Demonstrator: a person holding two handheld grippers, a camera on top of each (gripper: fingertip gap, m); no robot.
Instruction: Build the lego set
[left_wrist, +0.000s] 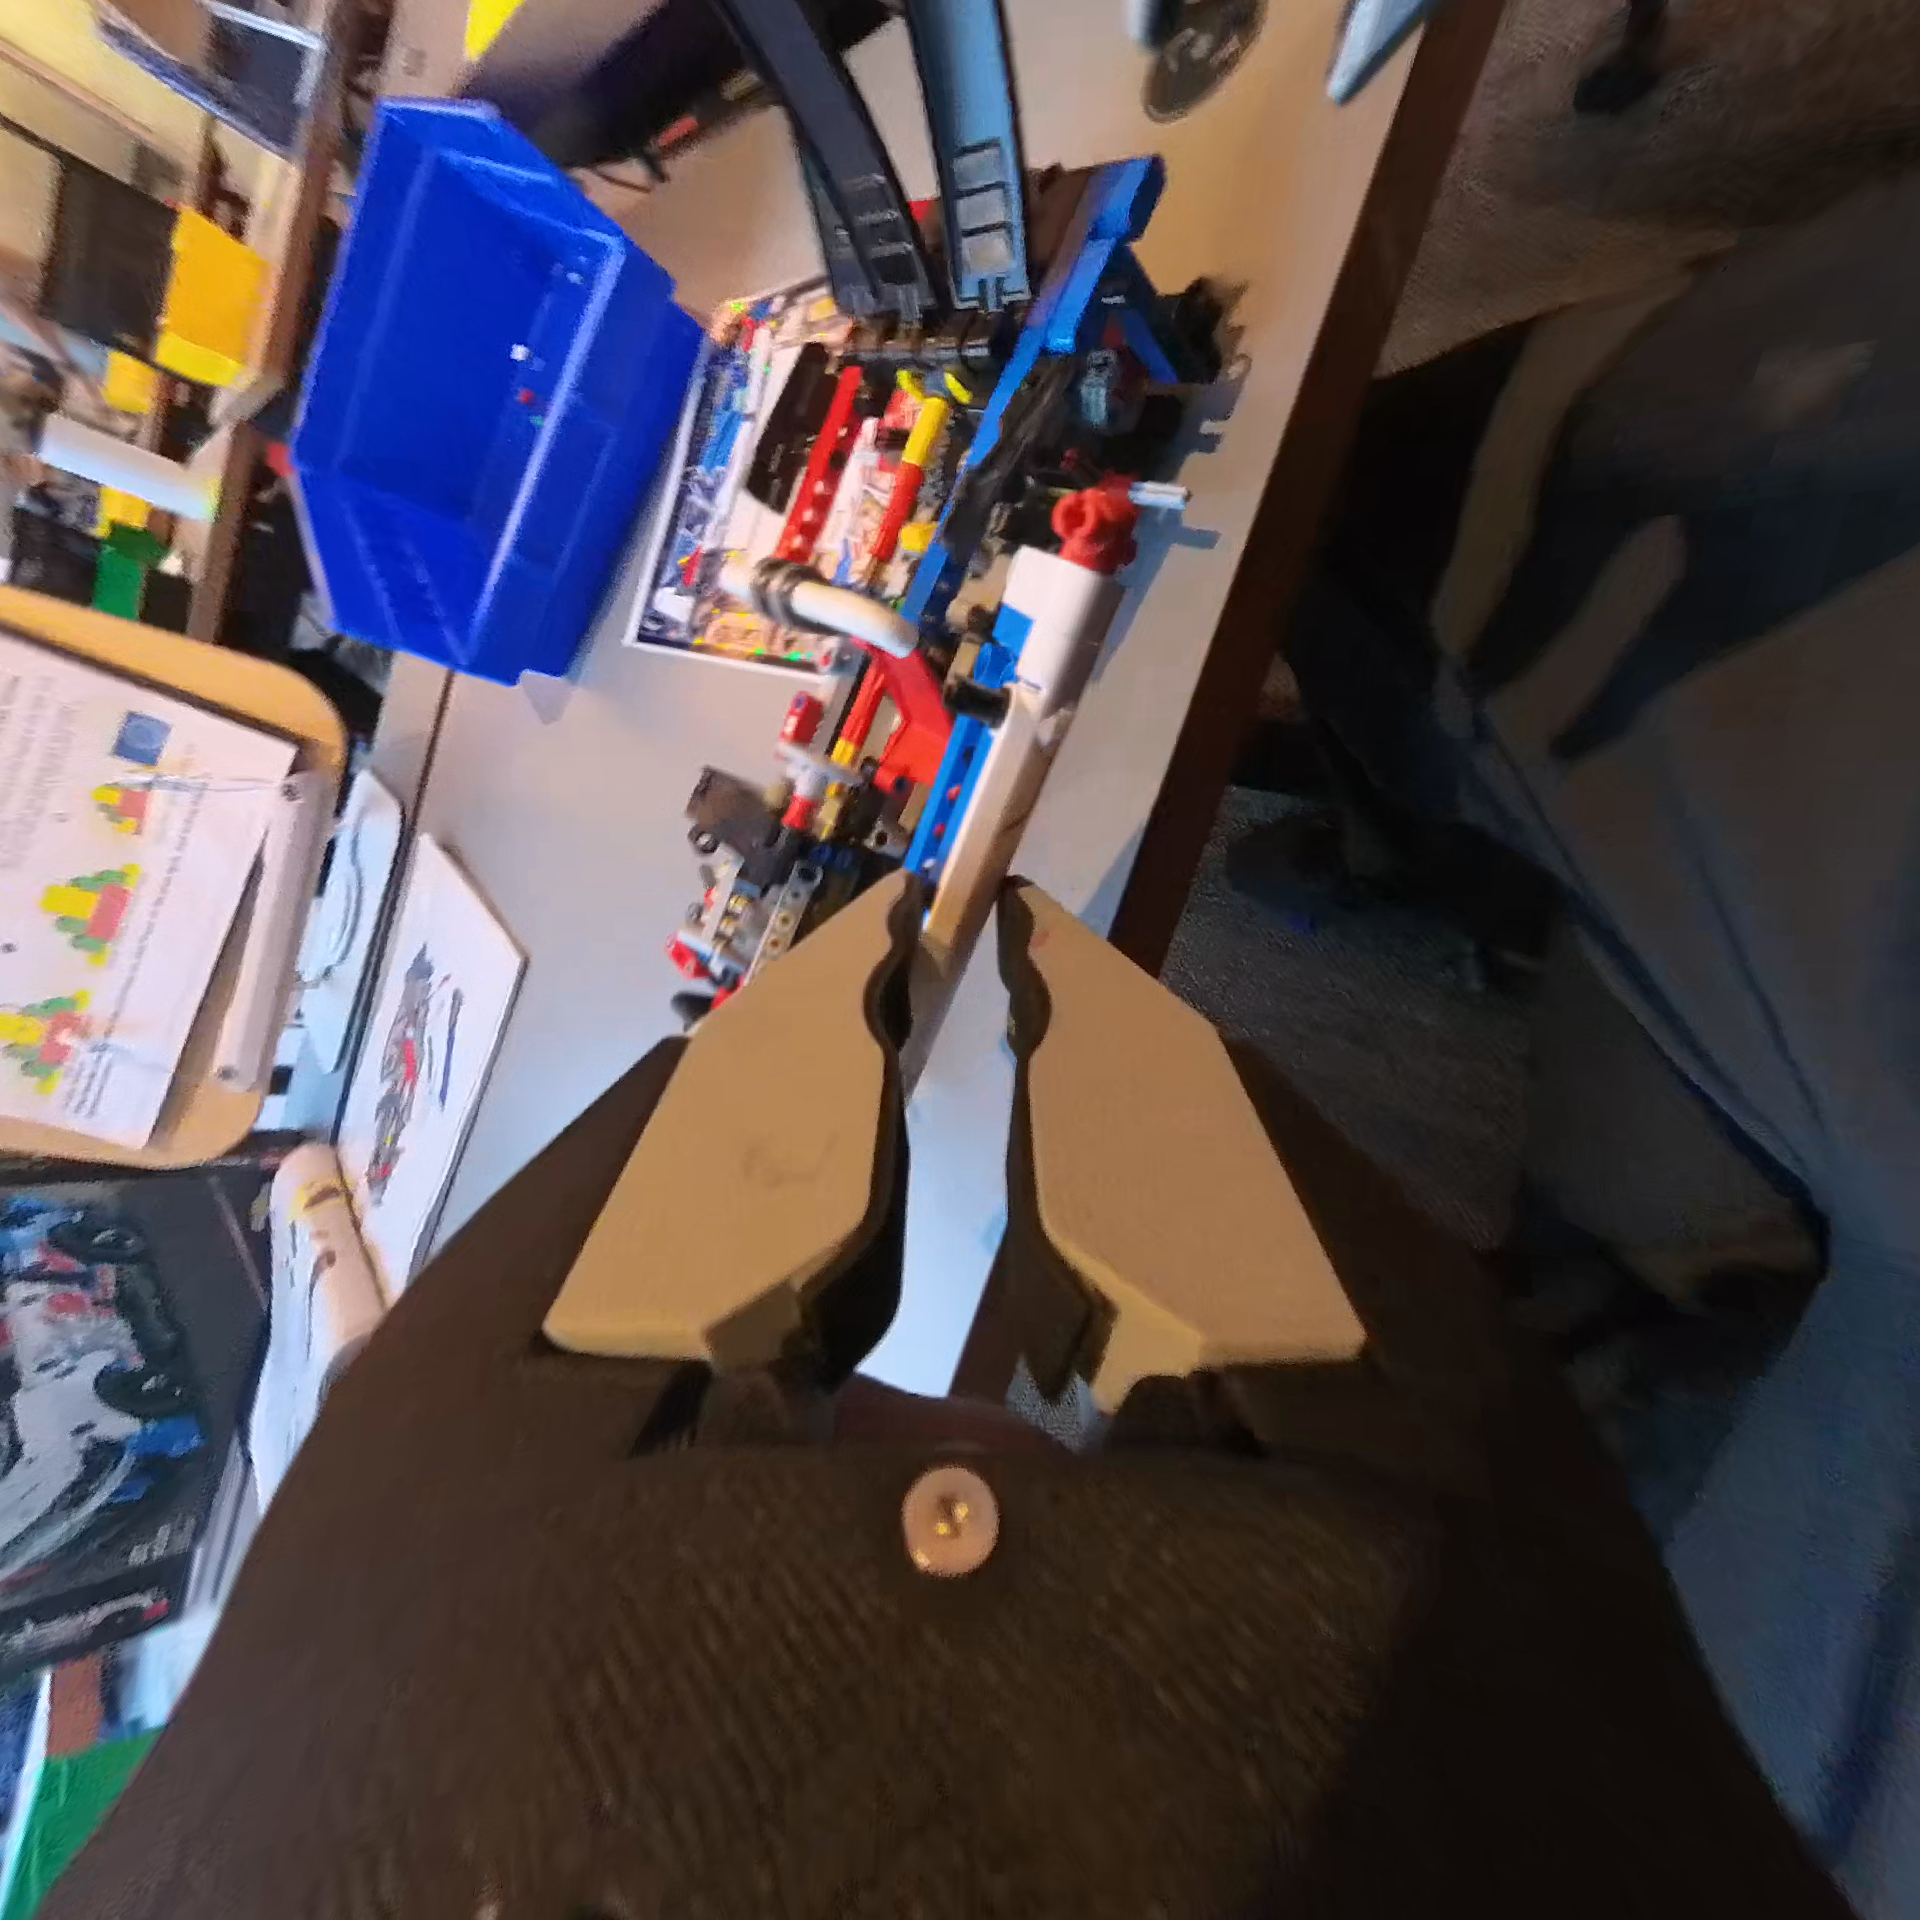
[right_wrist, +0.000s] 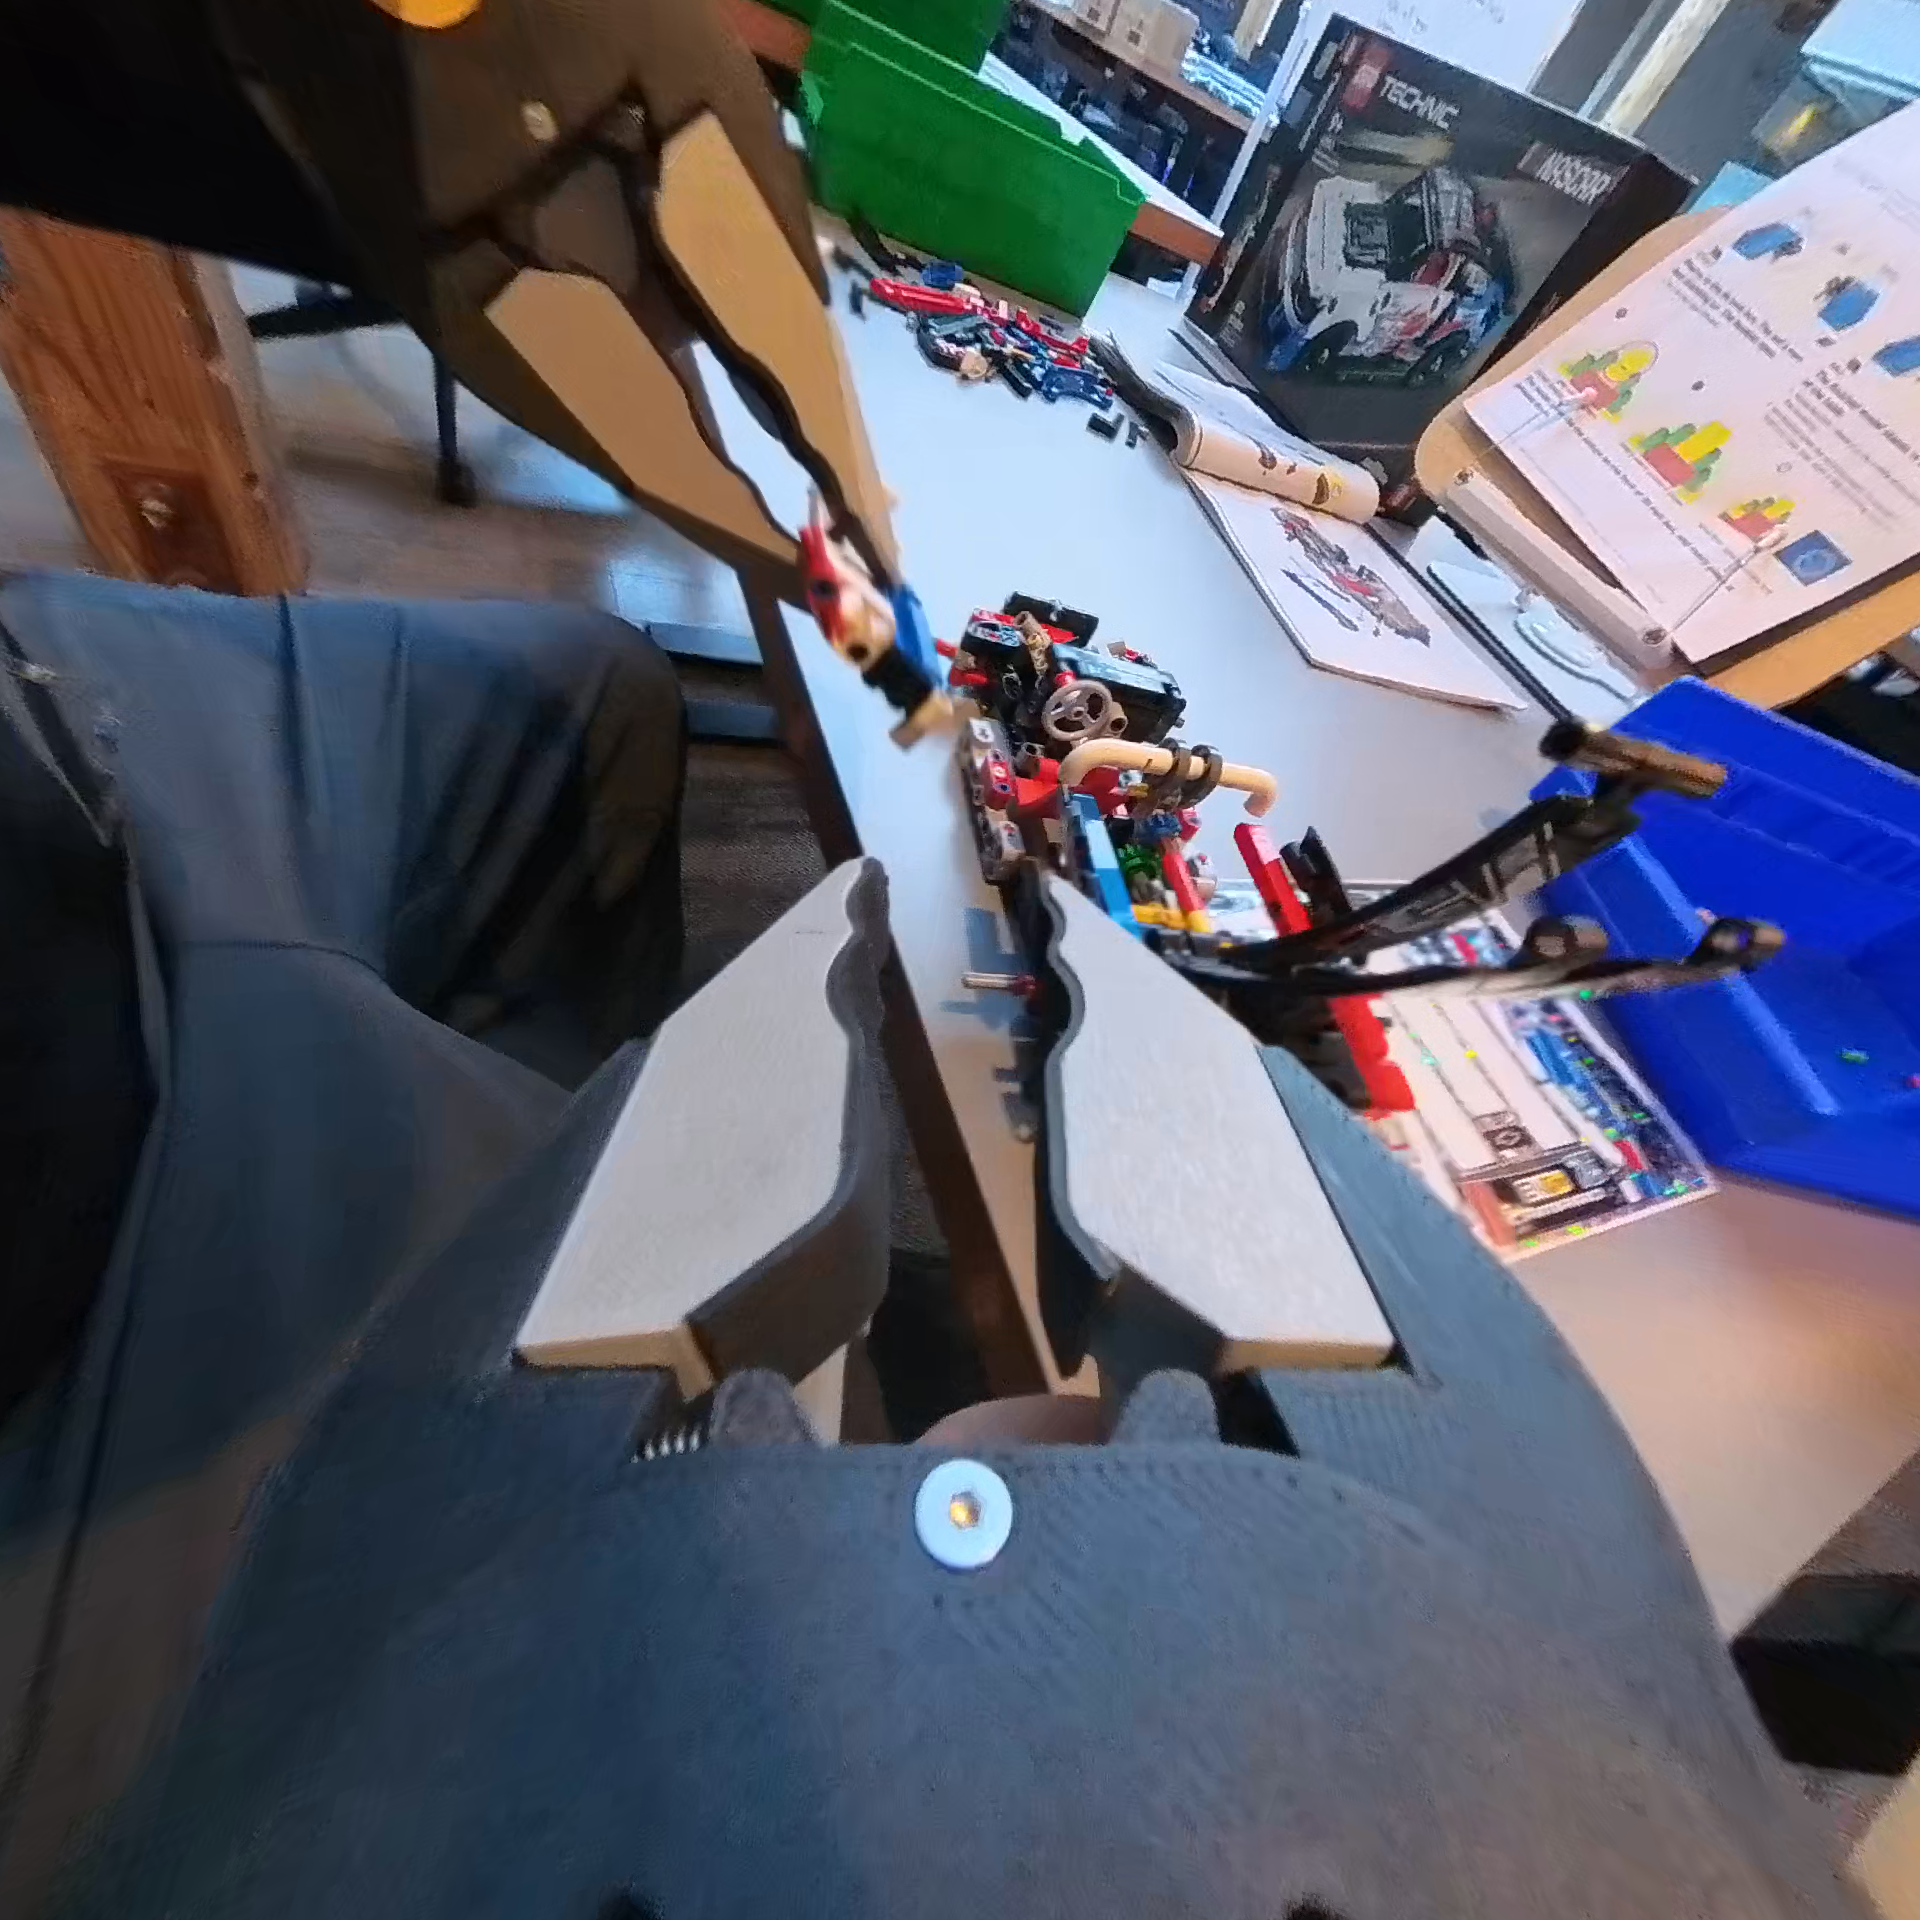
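Blue bin (left_wrist: 478, 384) beside model (left_wrist: 914, 582), booklet (left_wrist: 426, 1039)

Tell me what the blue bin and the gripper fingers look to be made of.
The blue bin looks like moulded plastic: uniform saturated colour, glossy walls with soft highlights. The right gripper fingers seem to be matte beige plates over black wavy pads, likely printed plastic with rubbery lining; the pad material cannot be confirmed.
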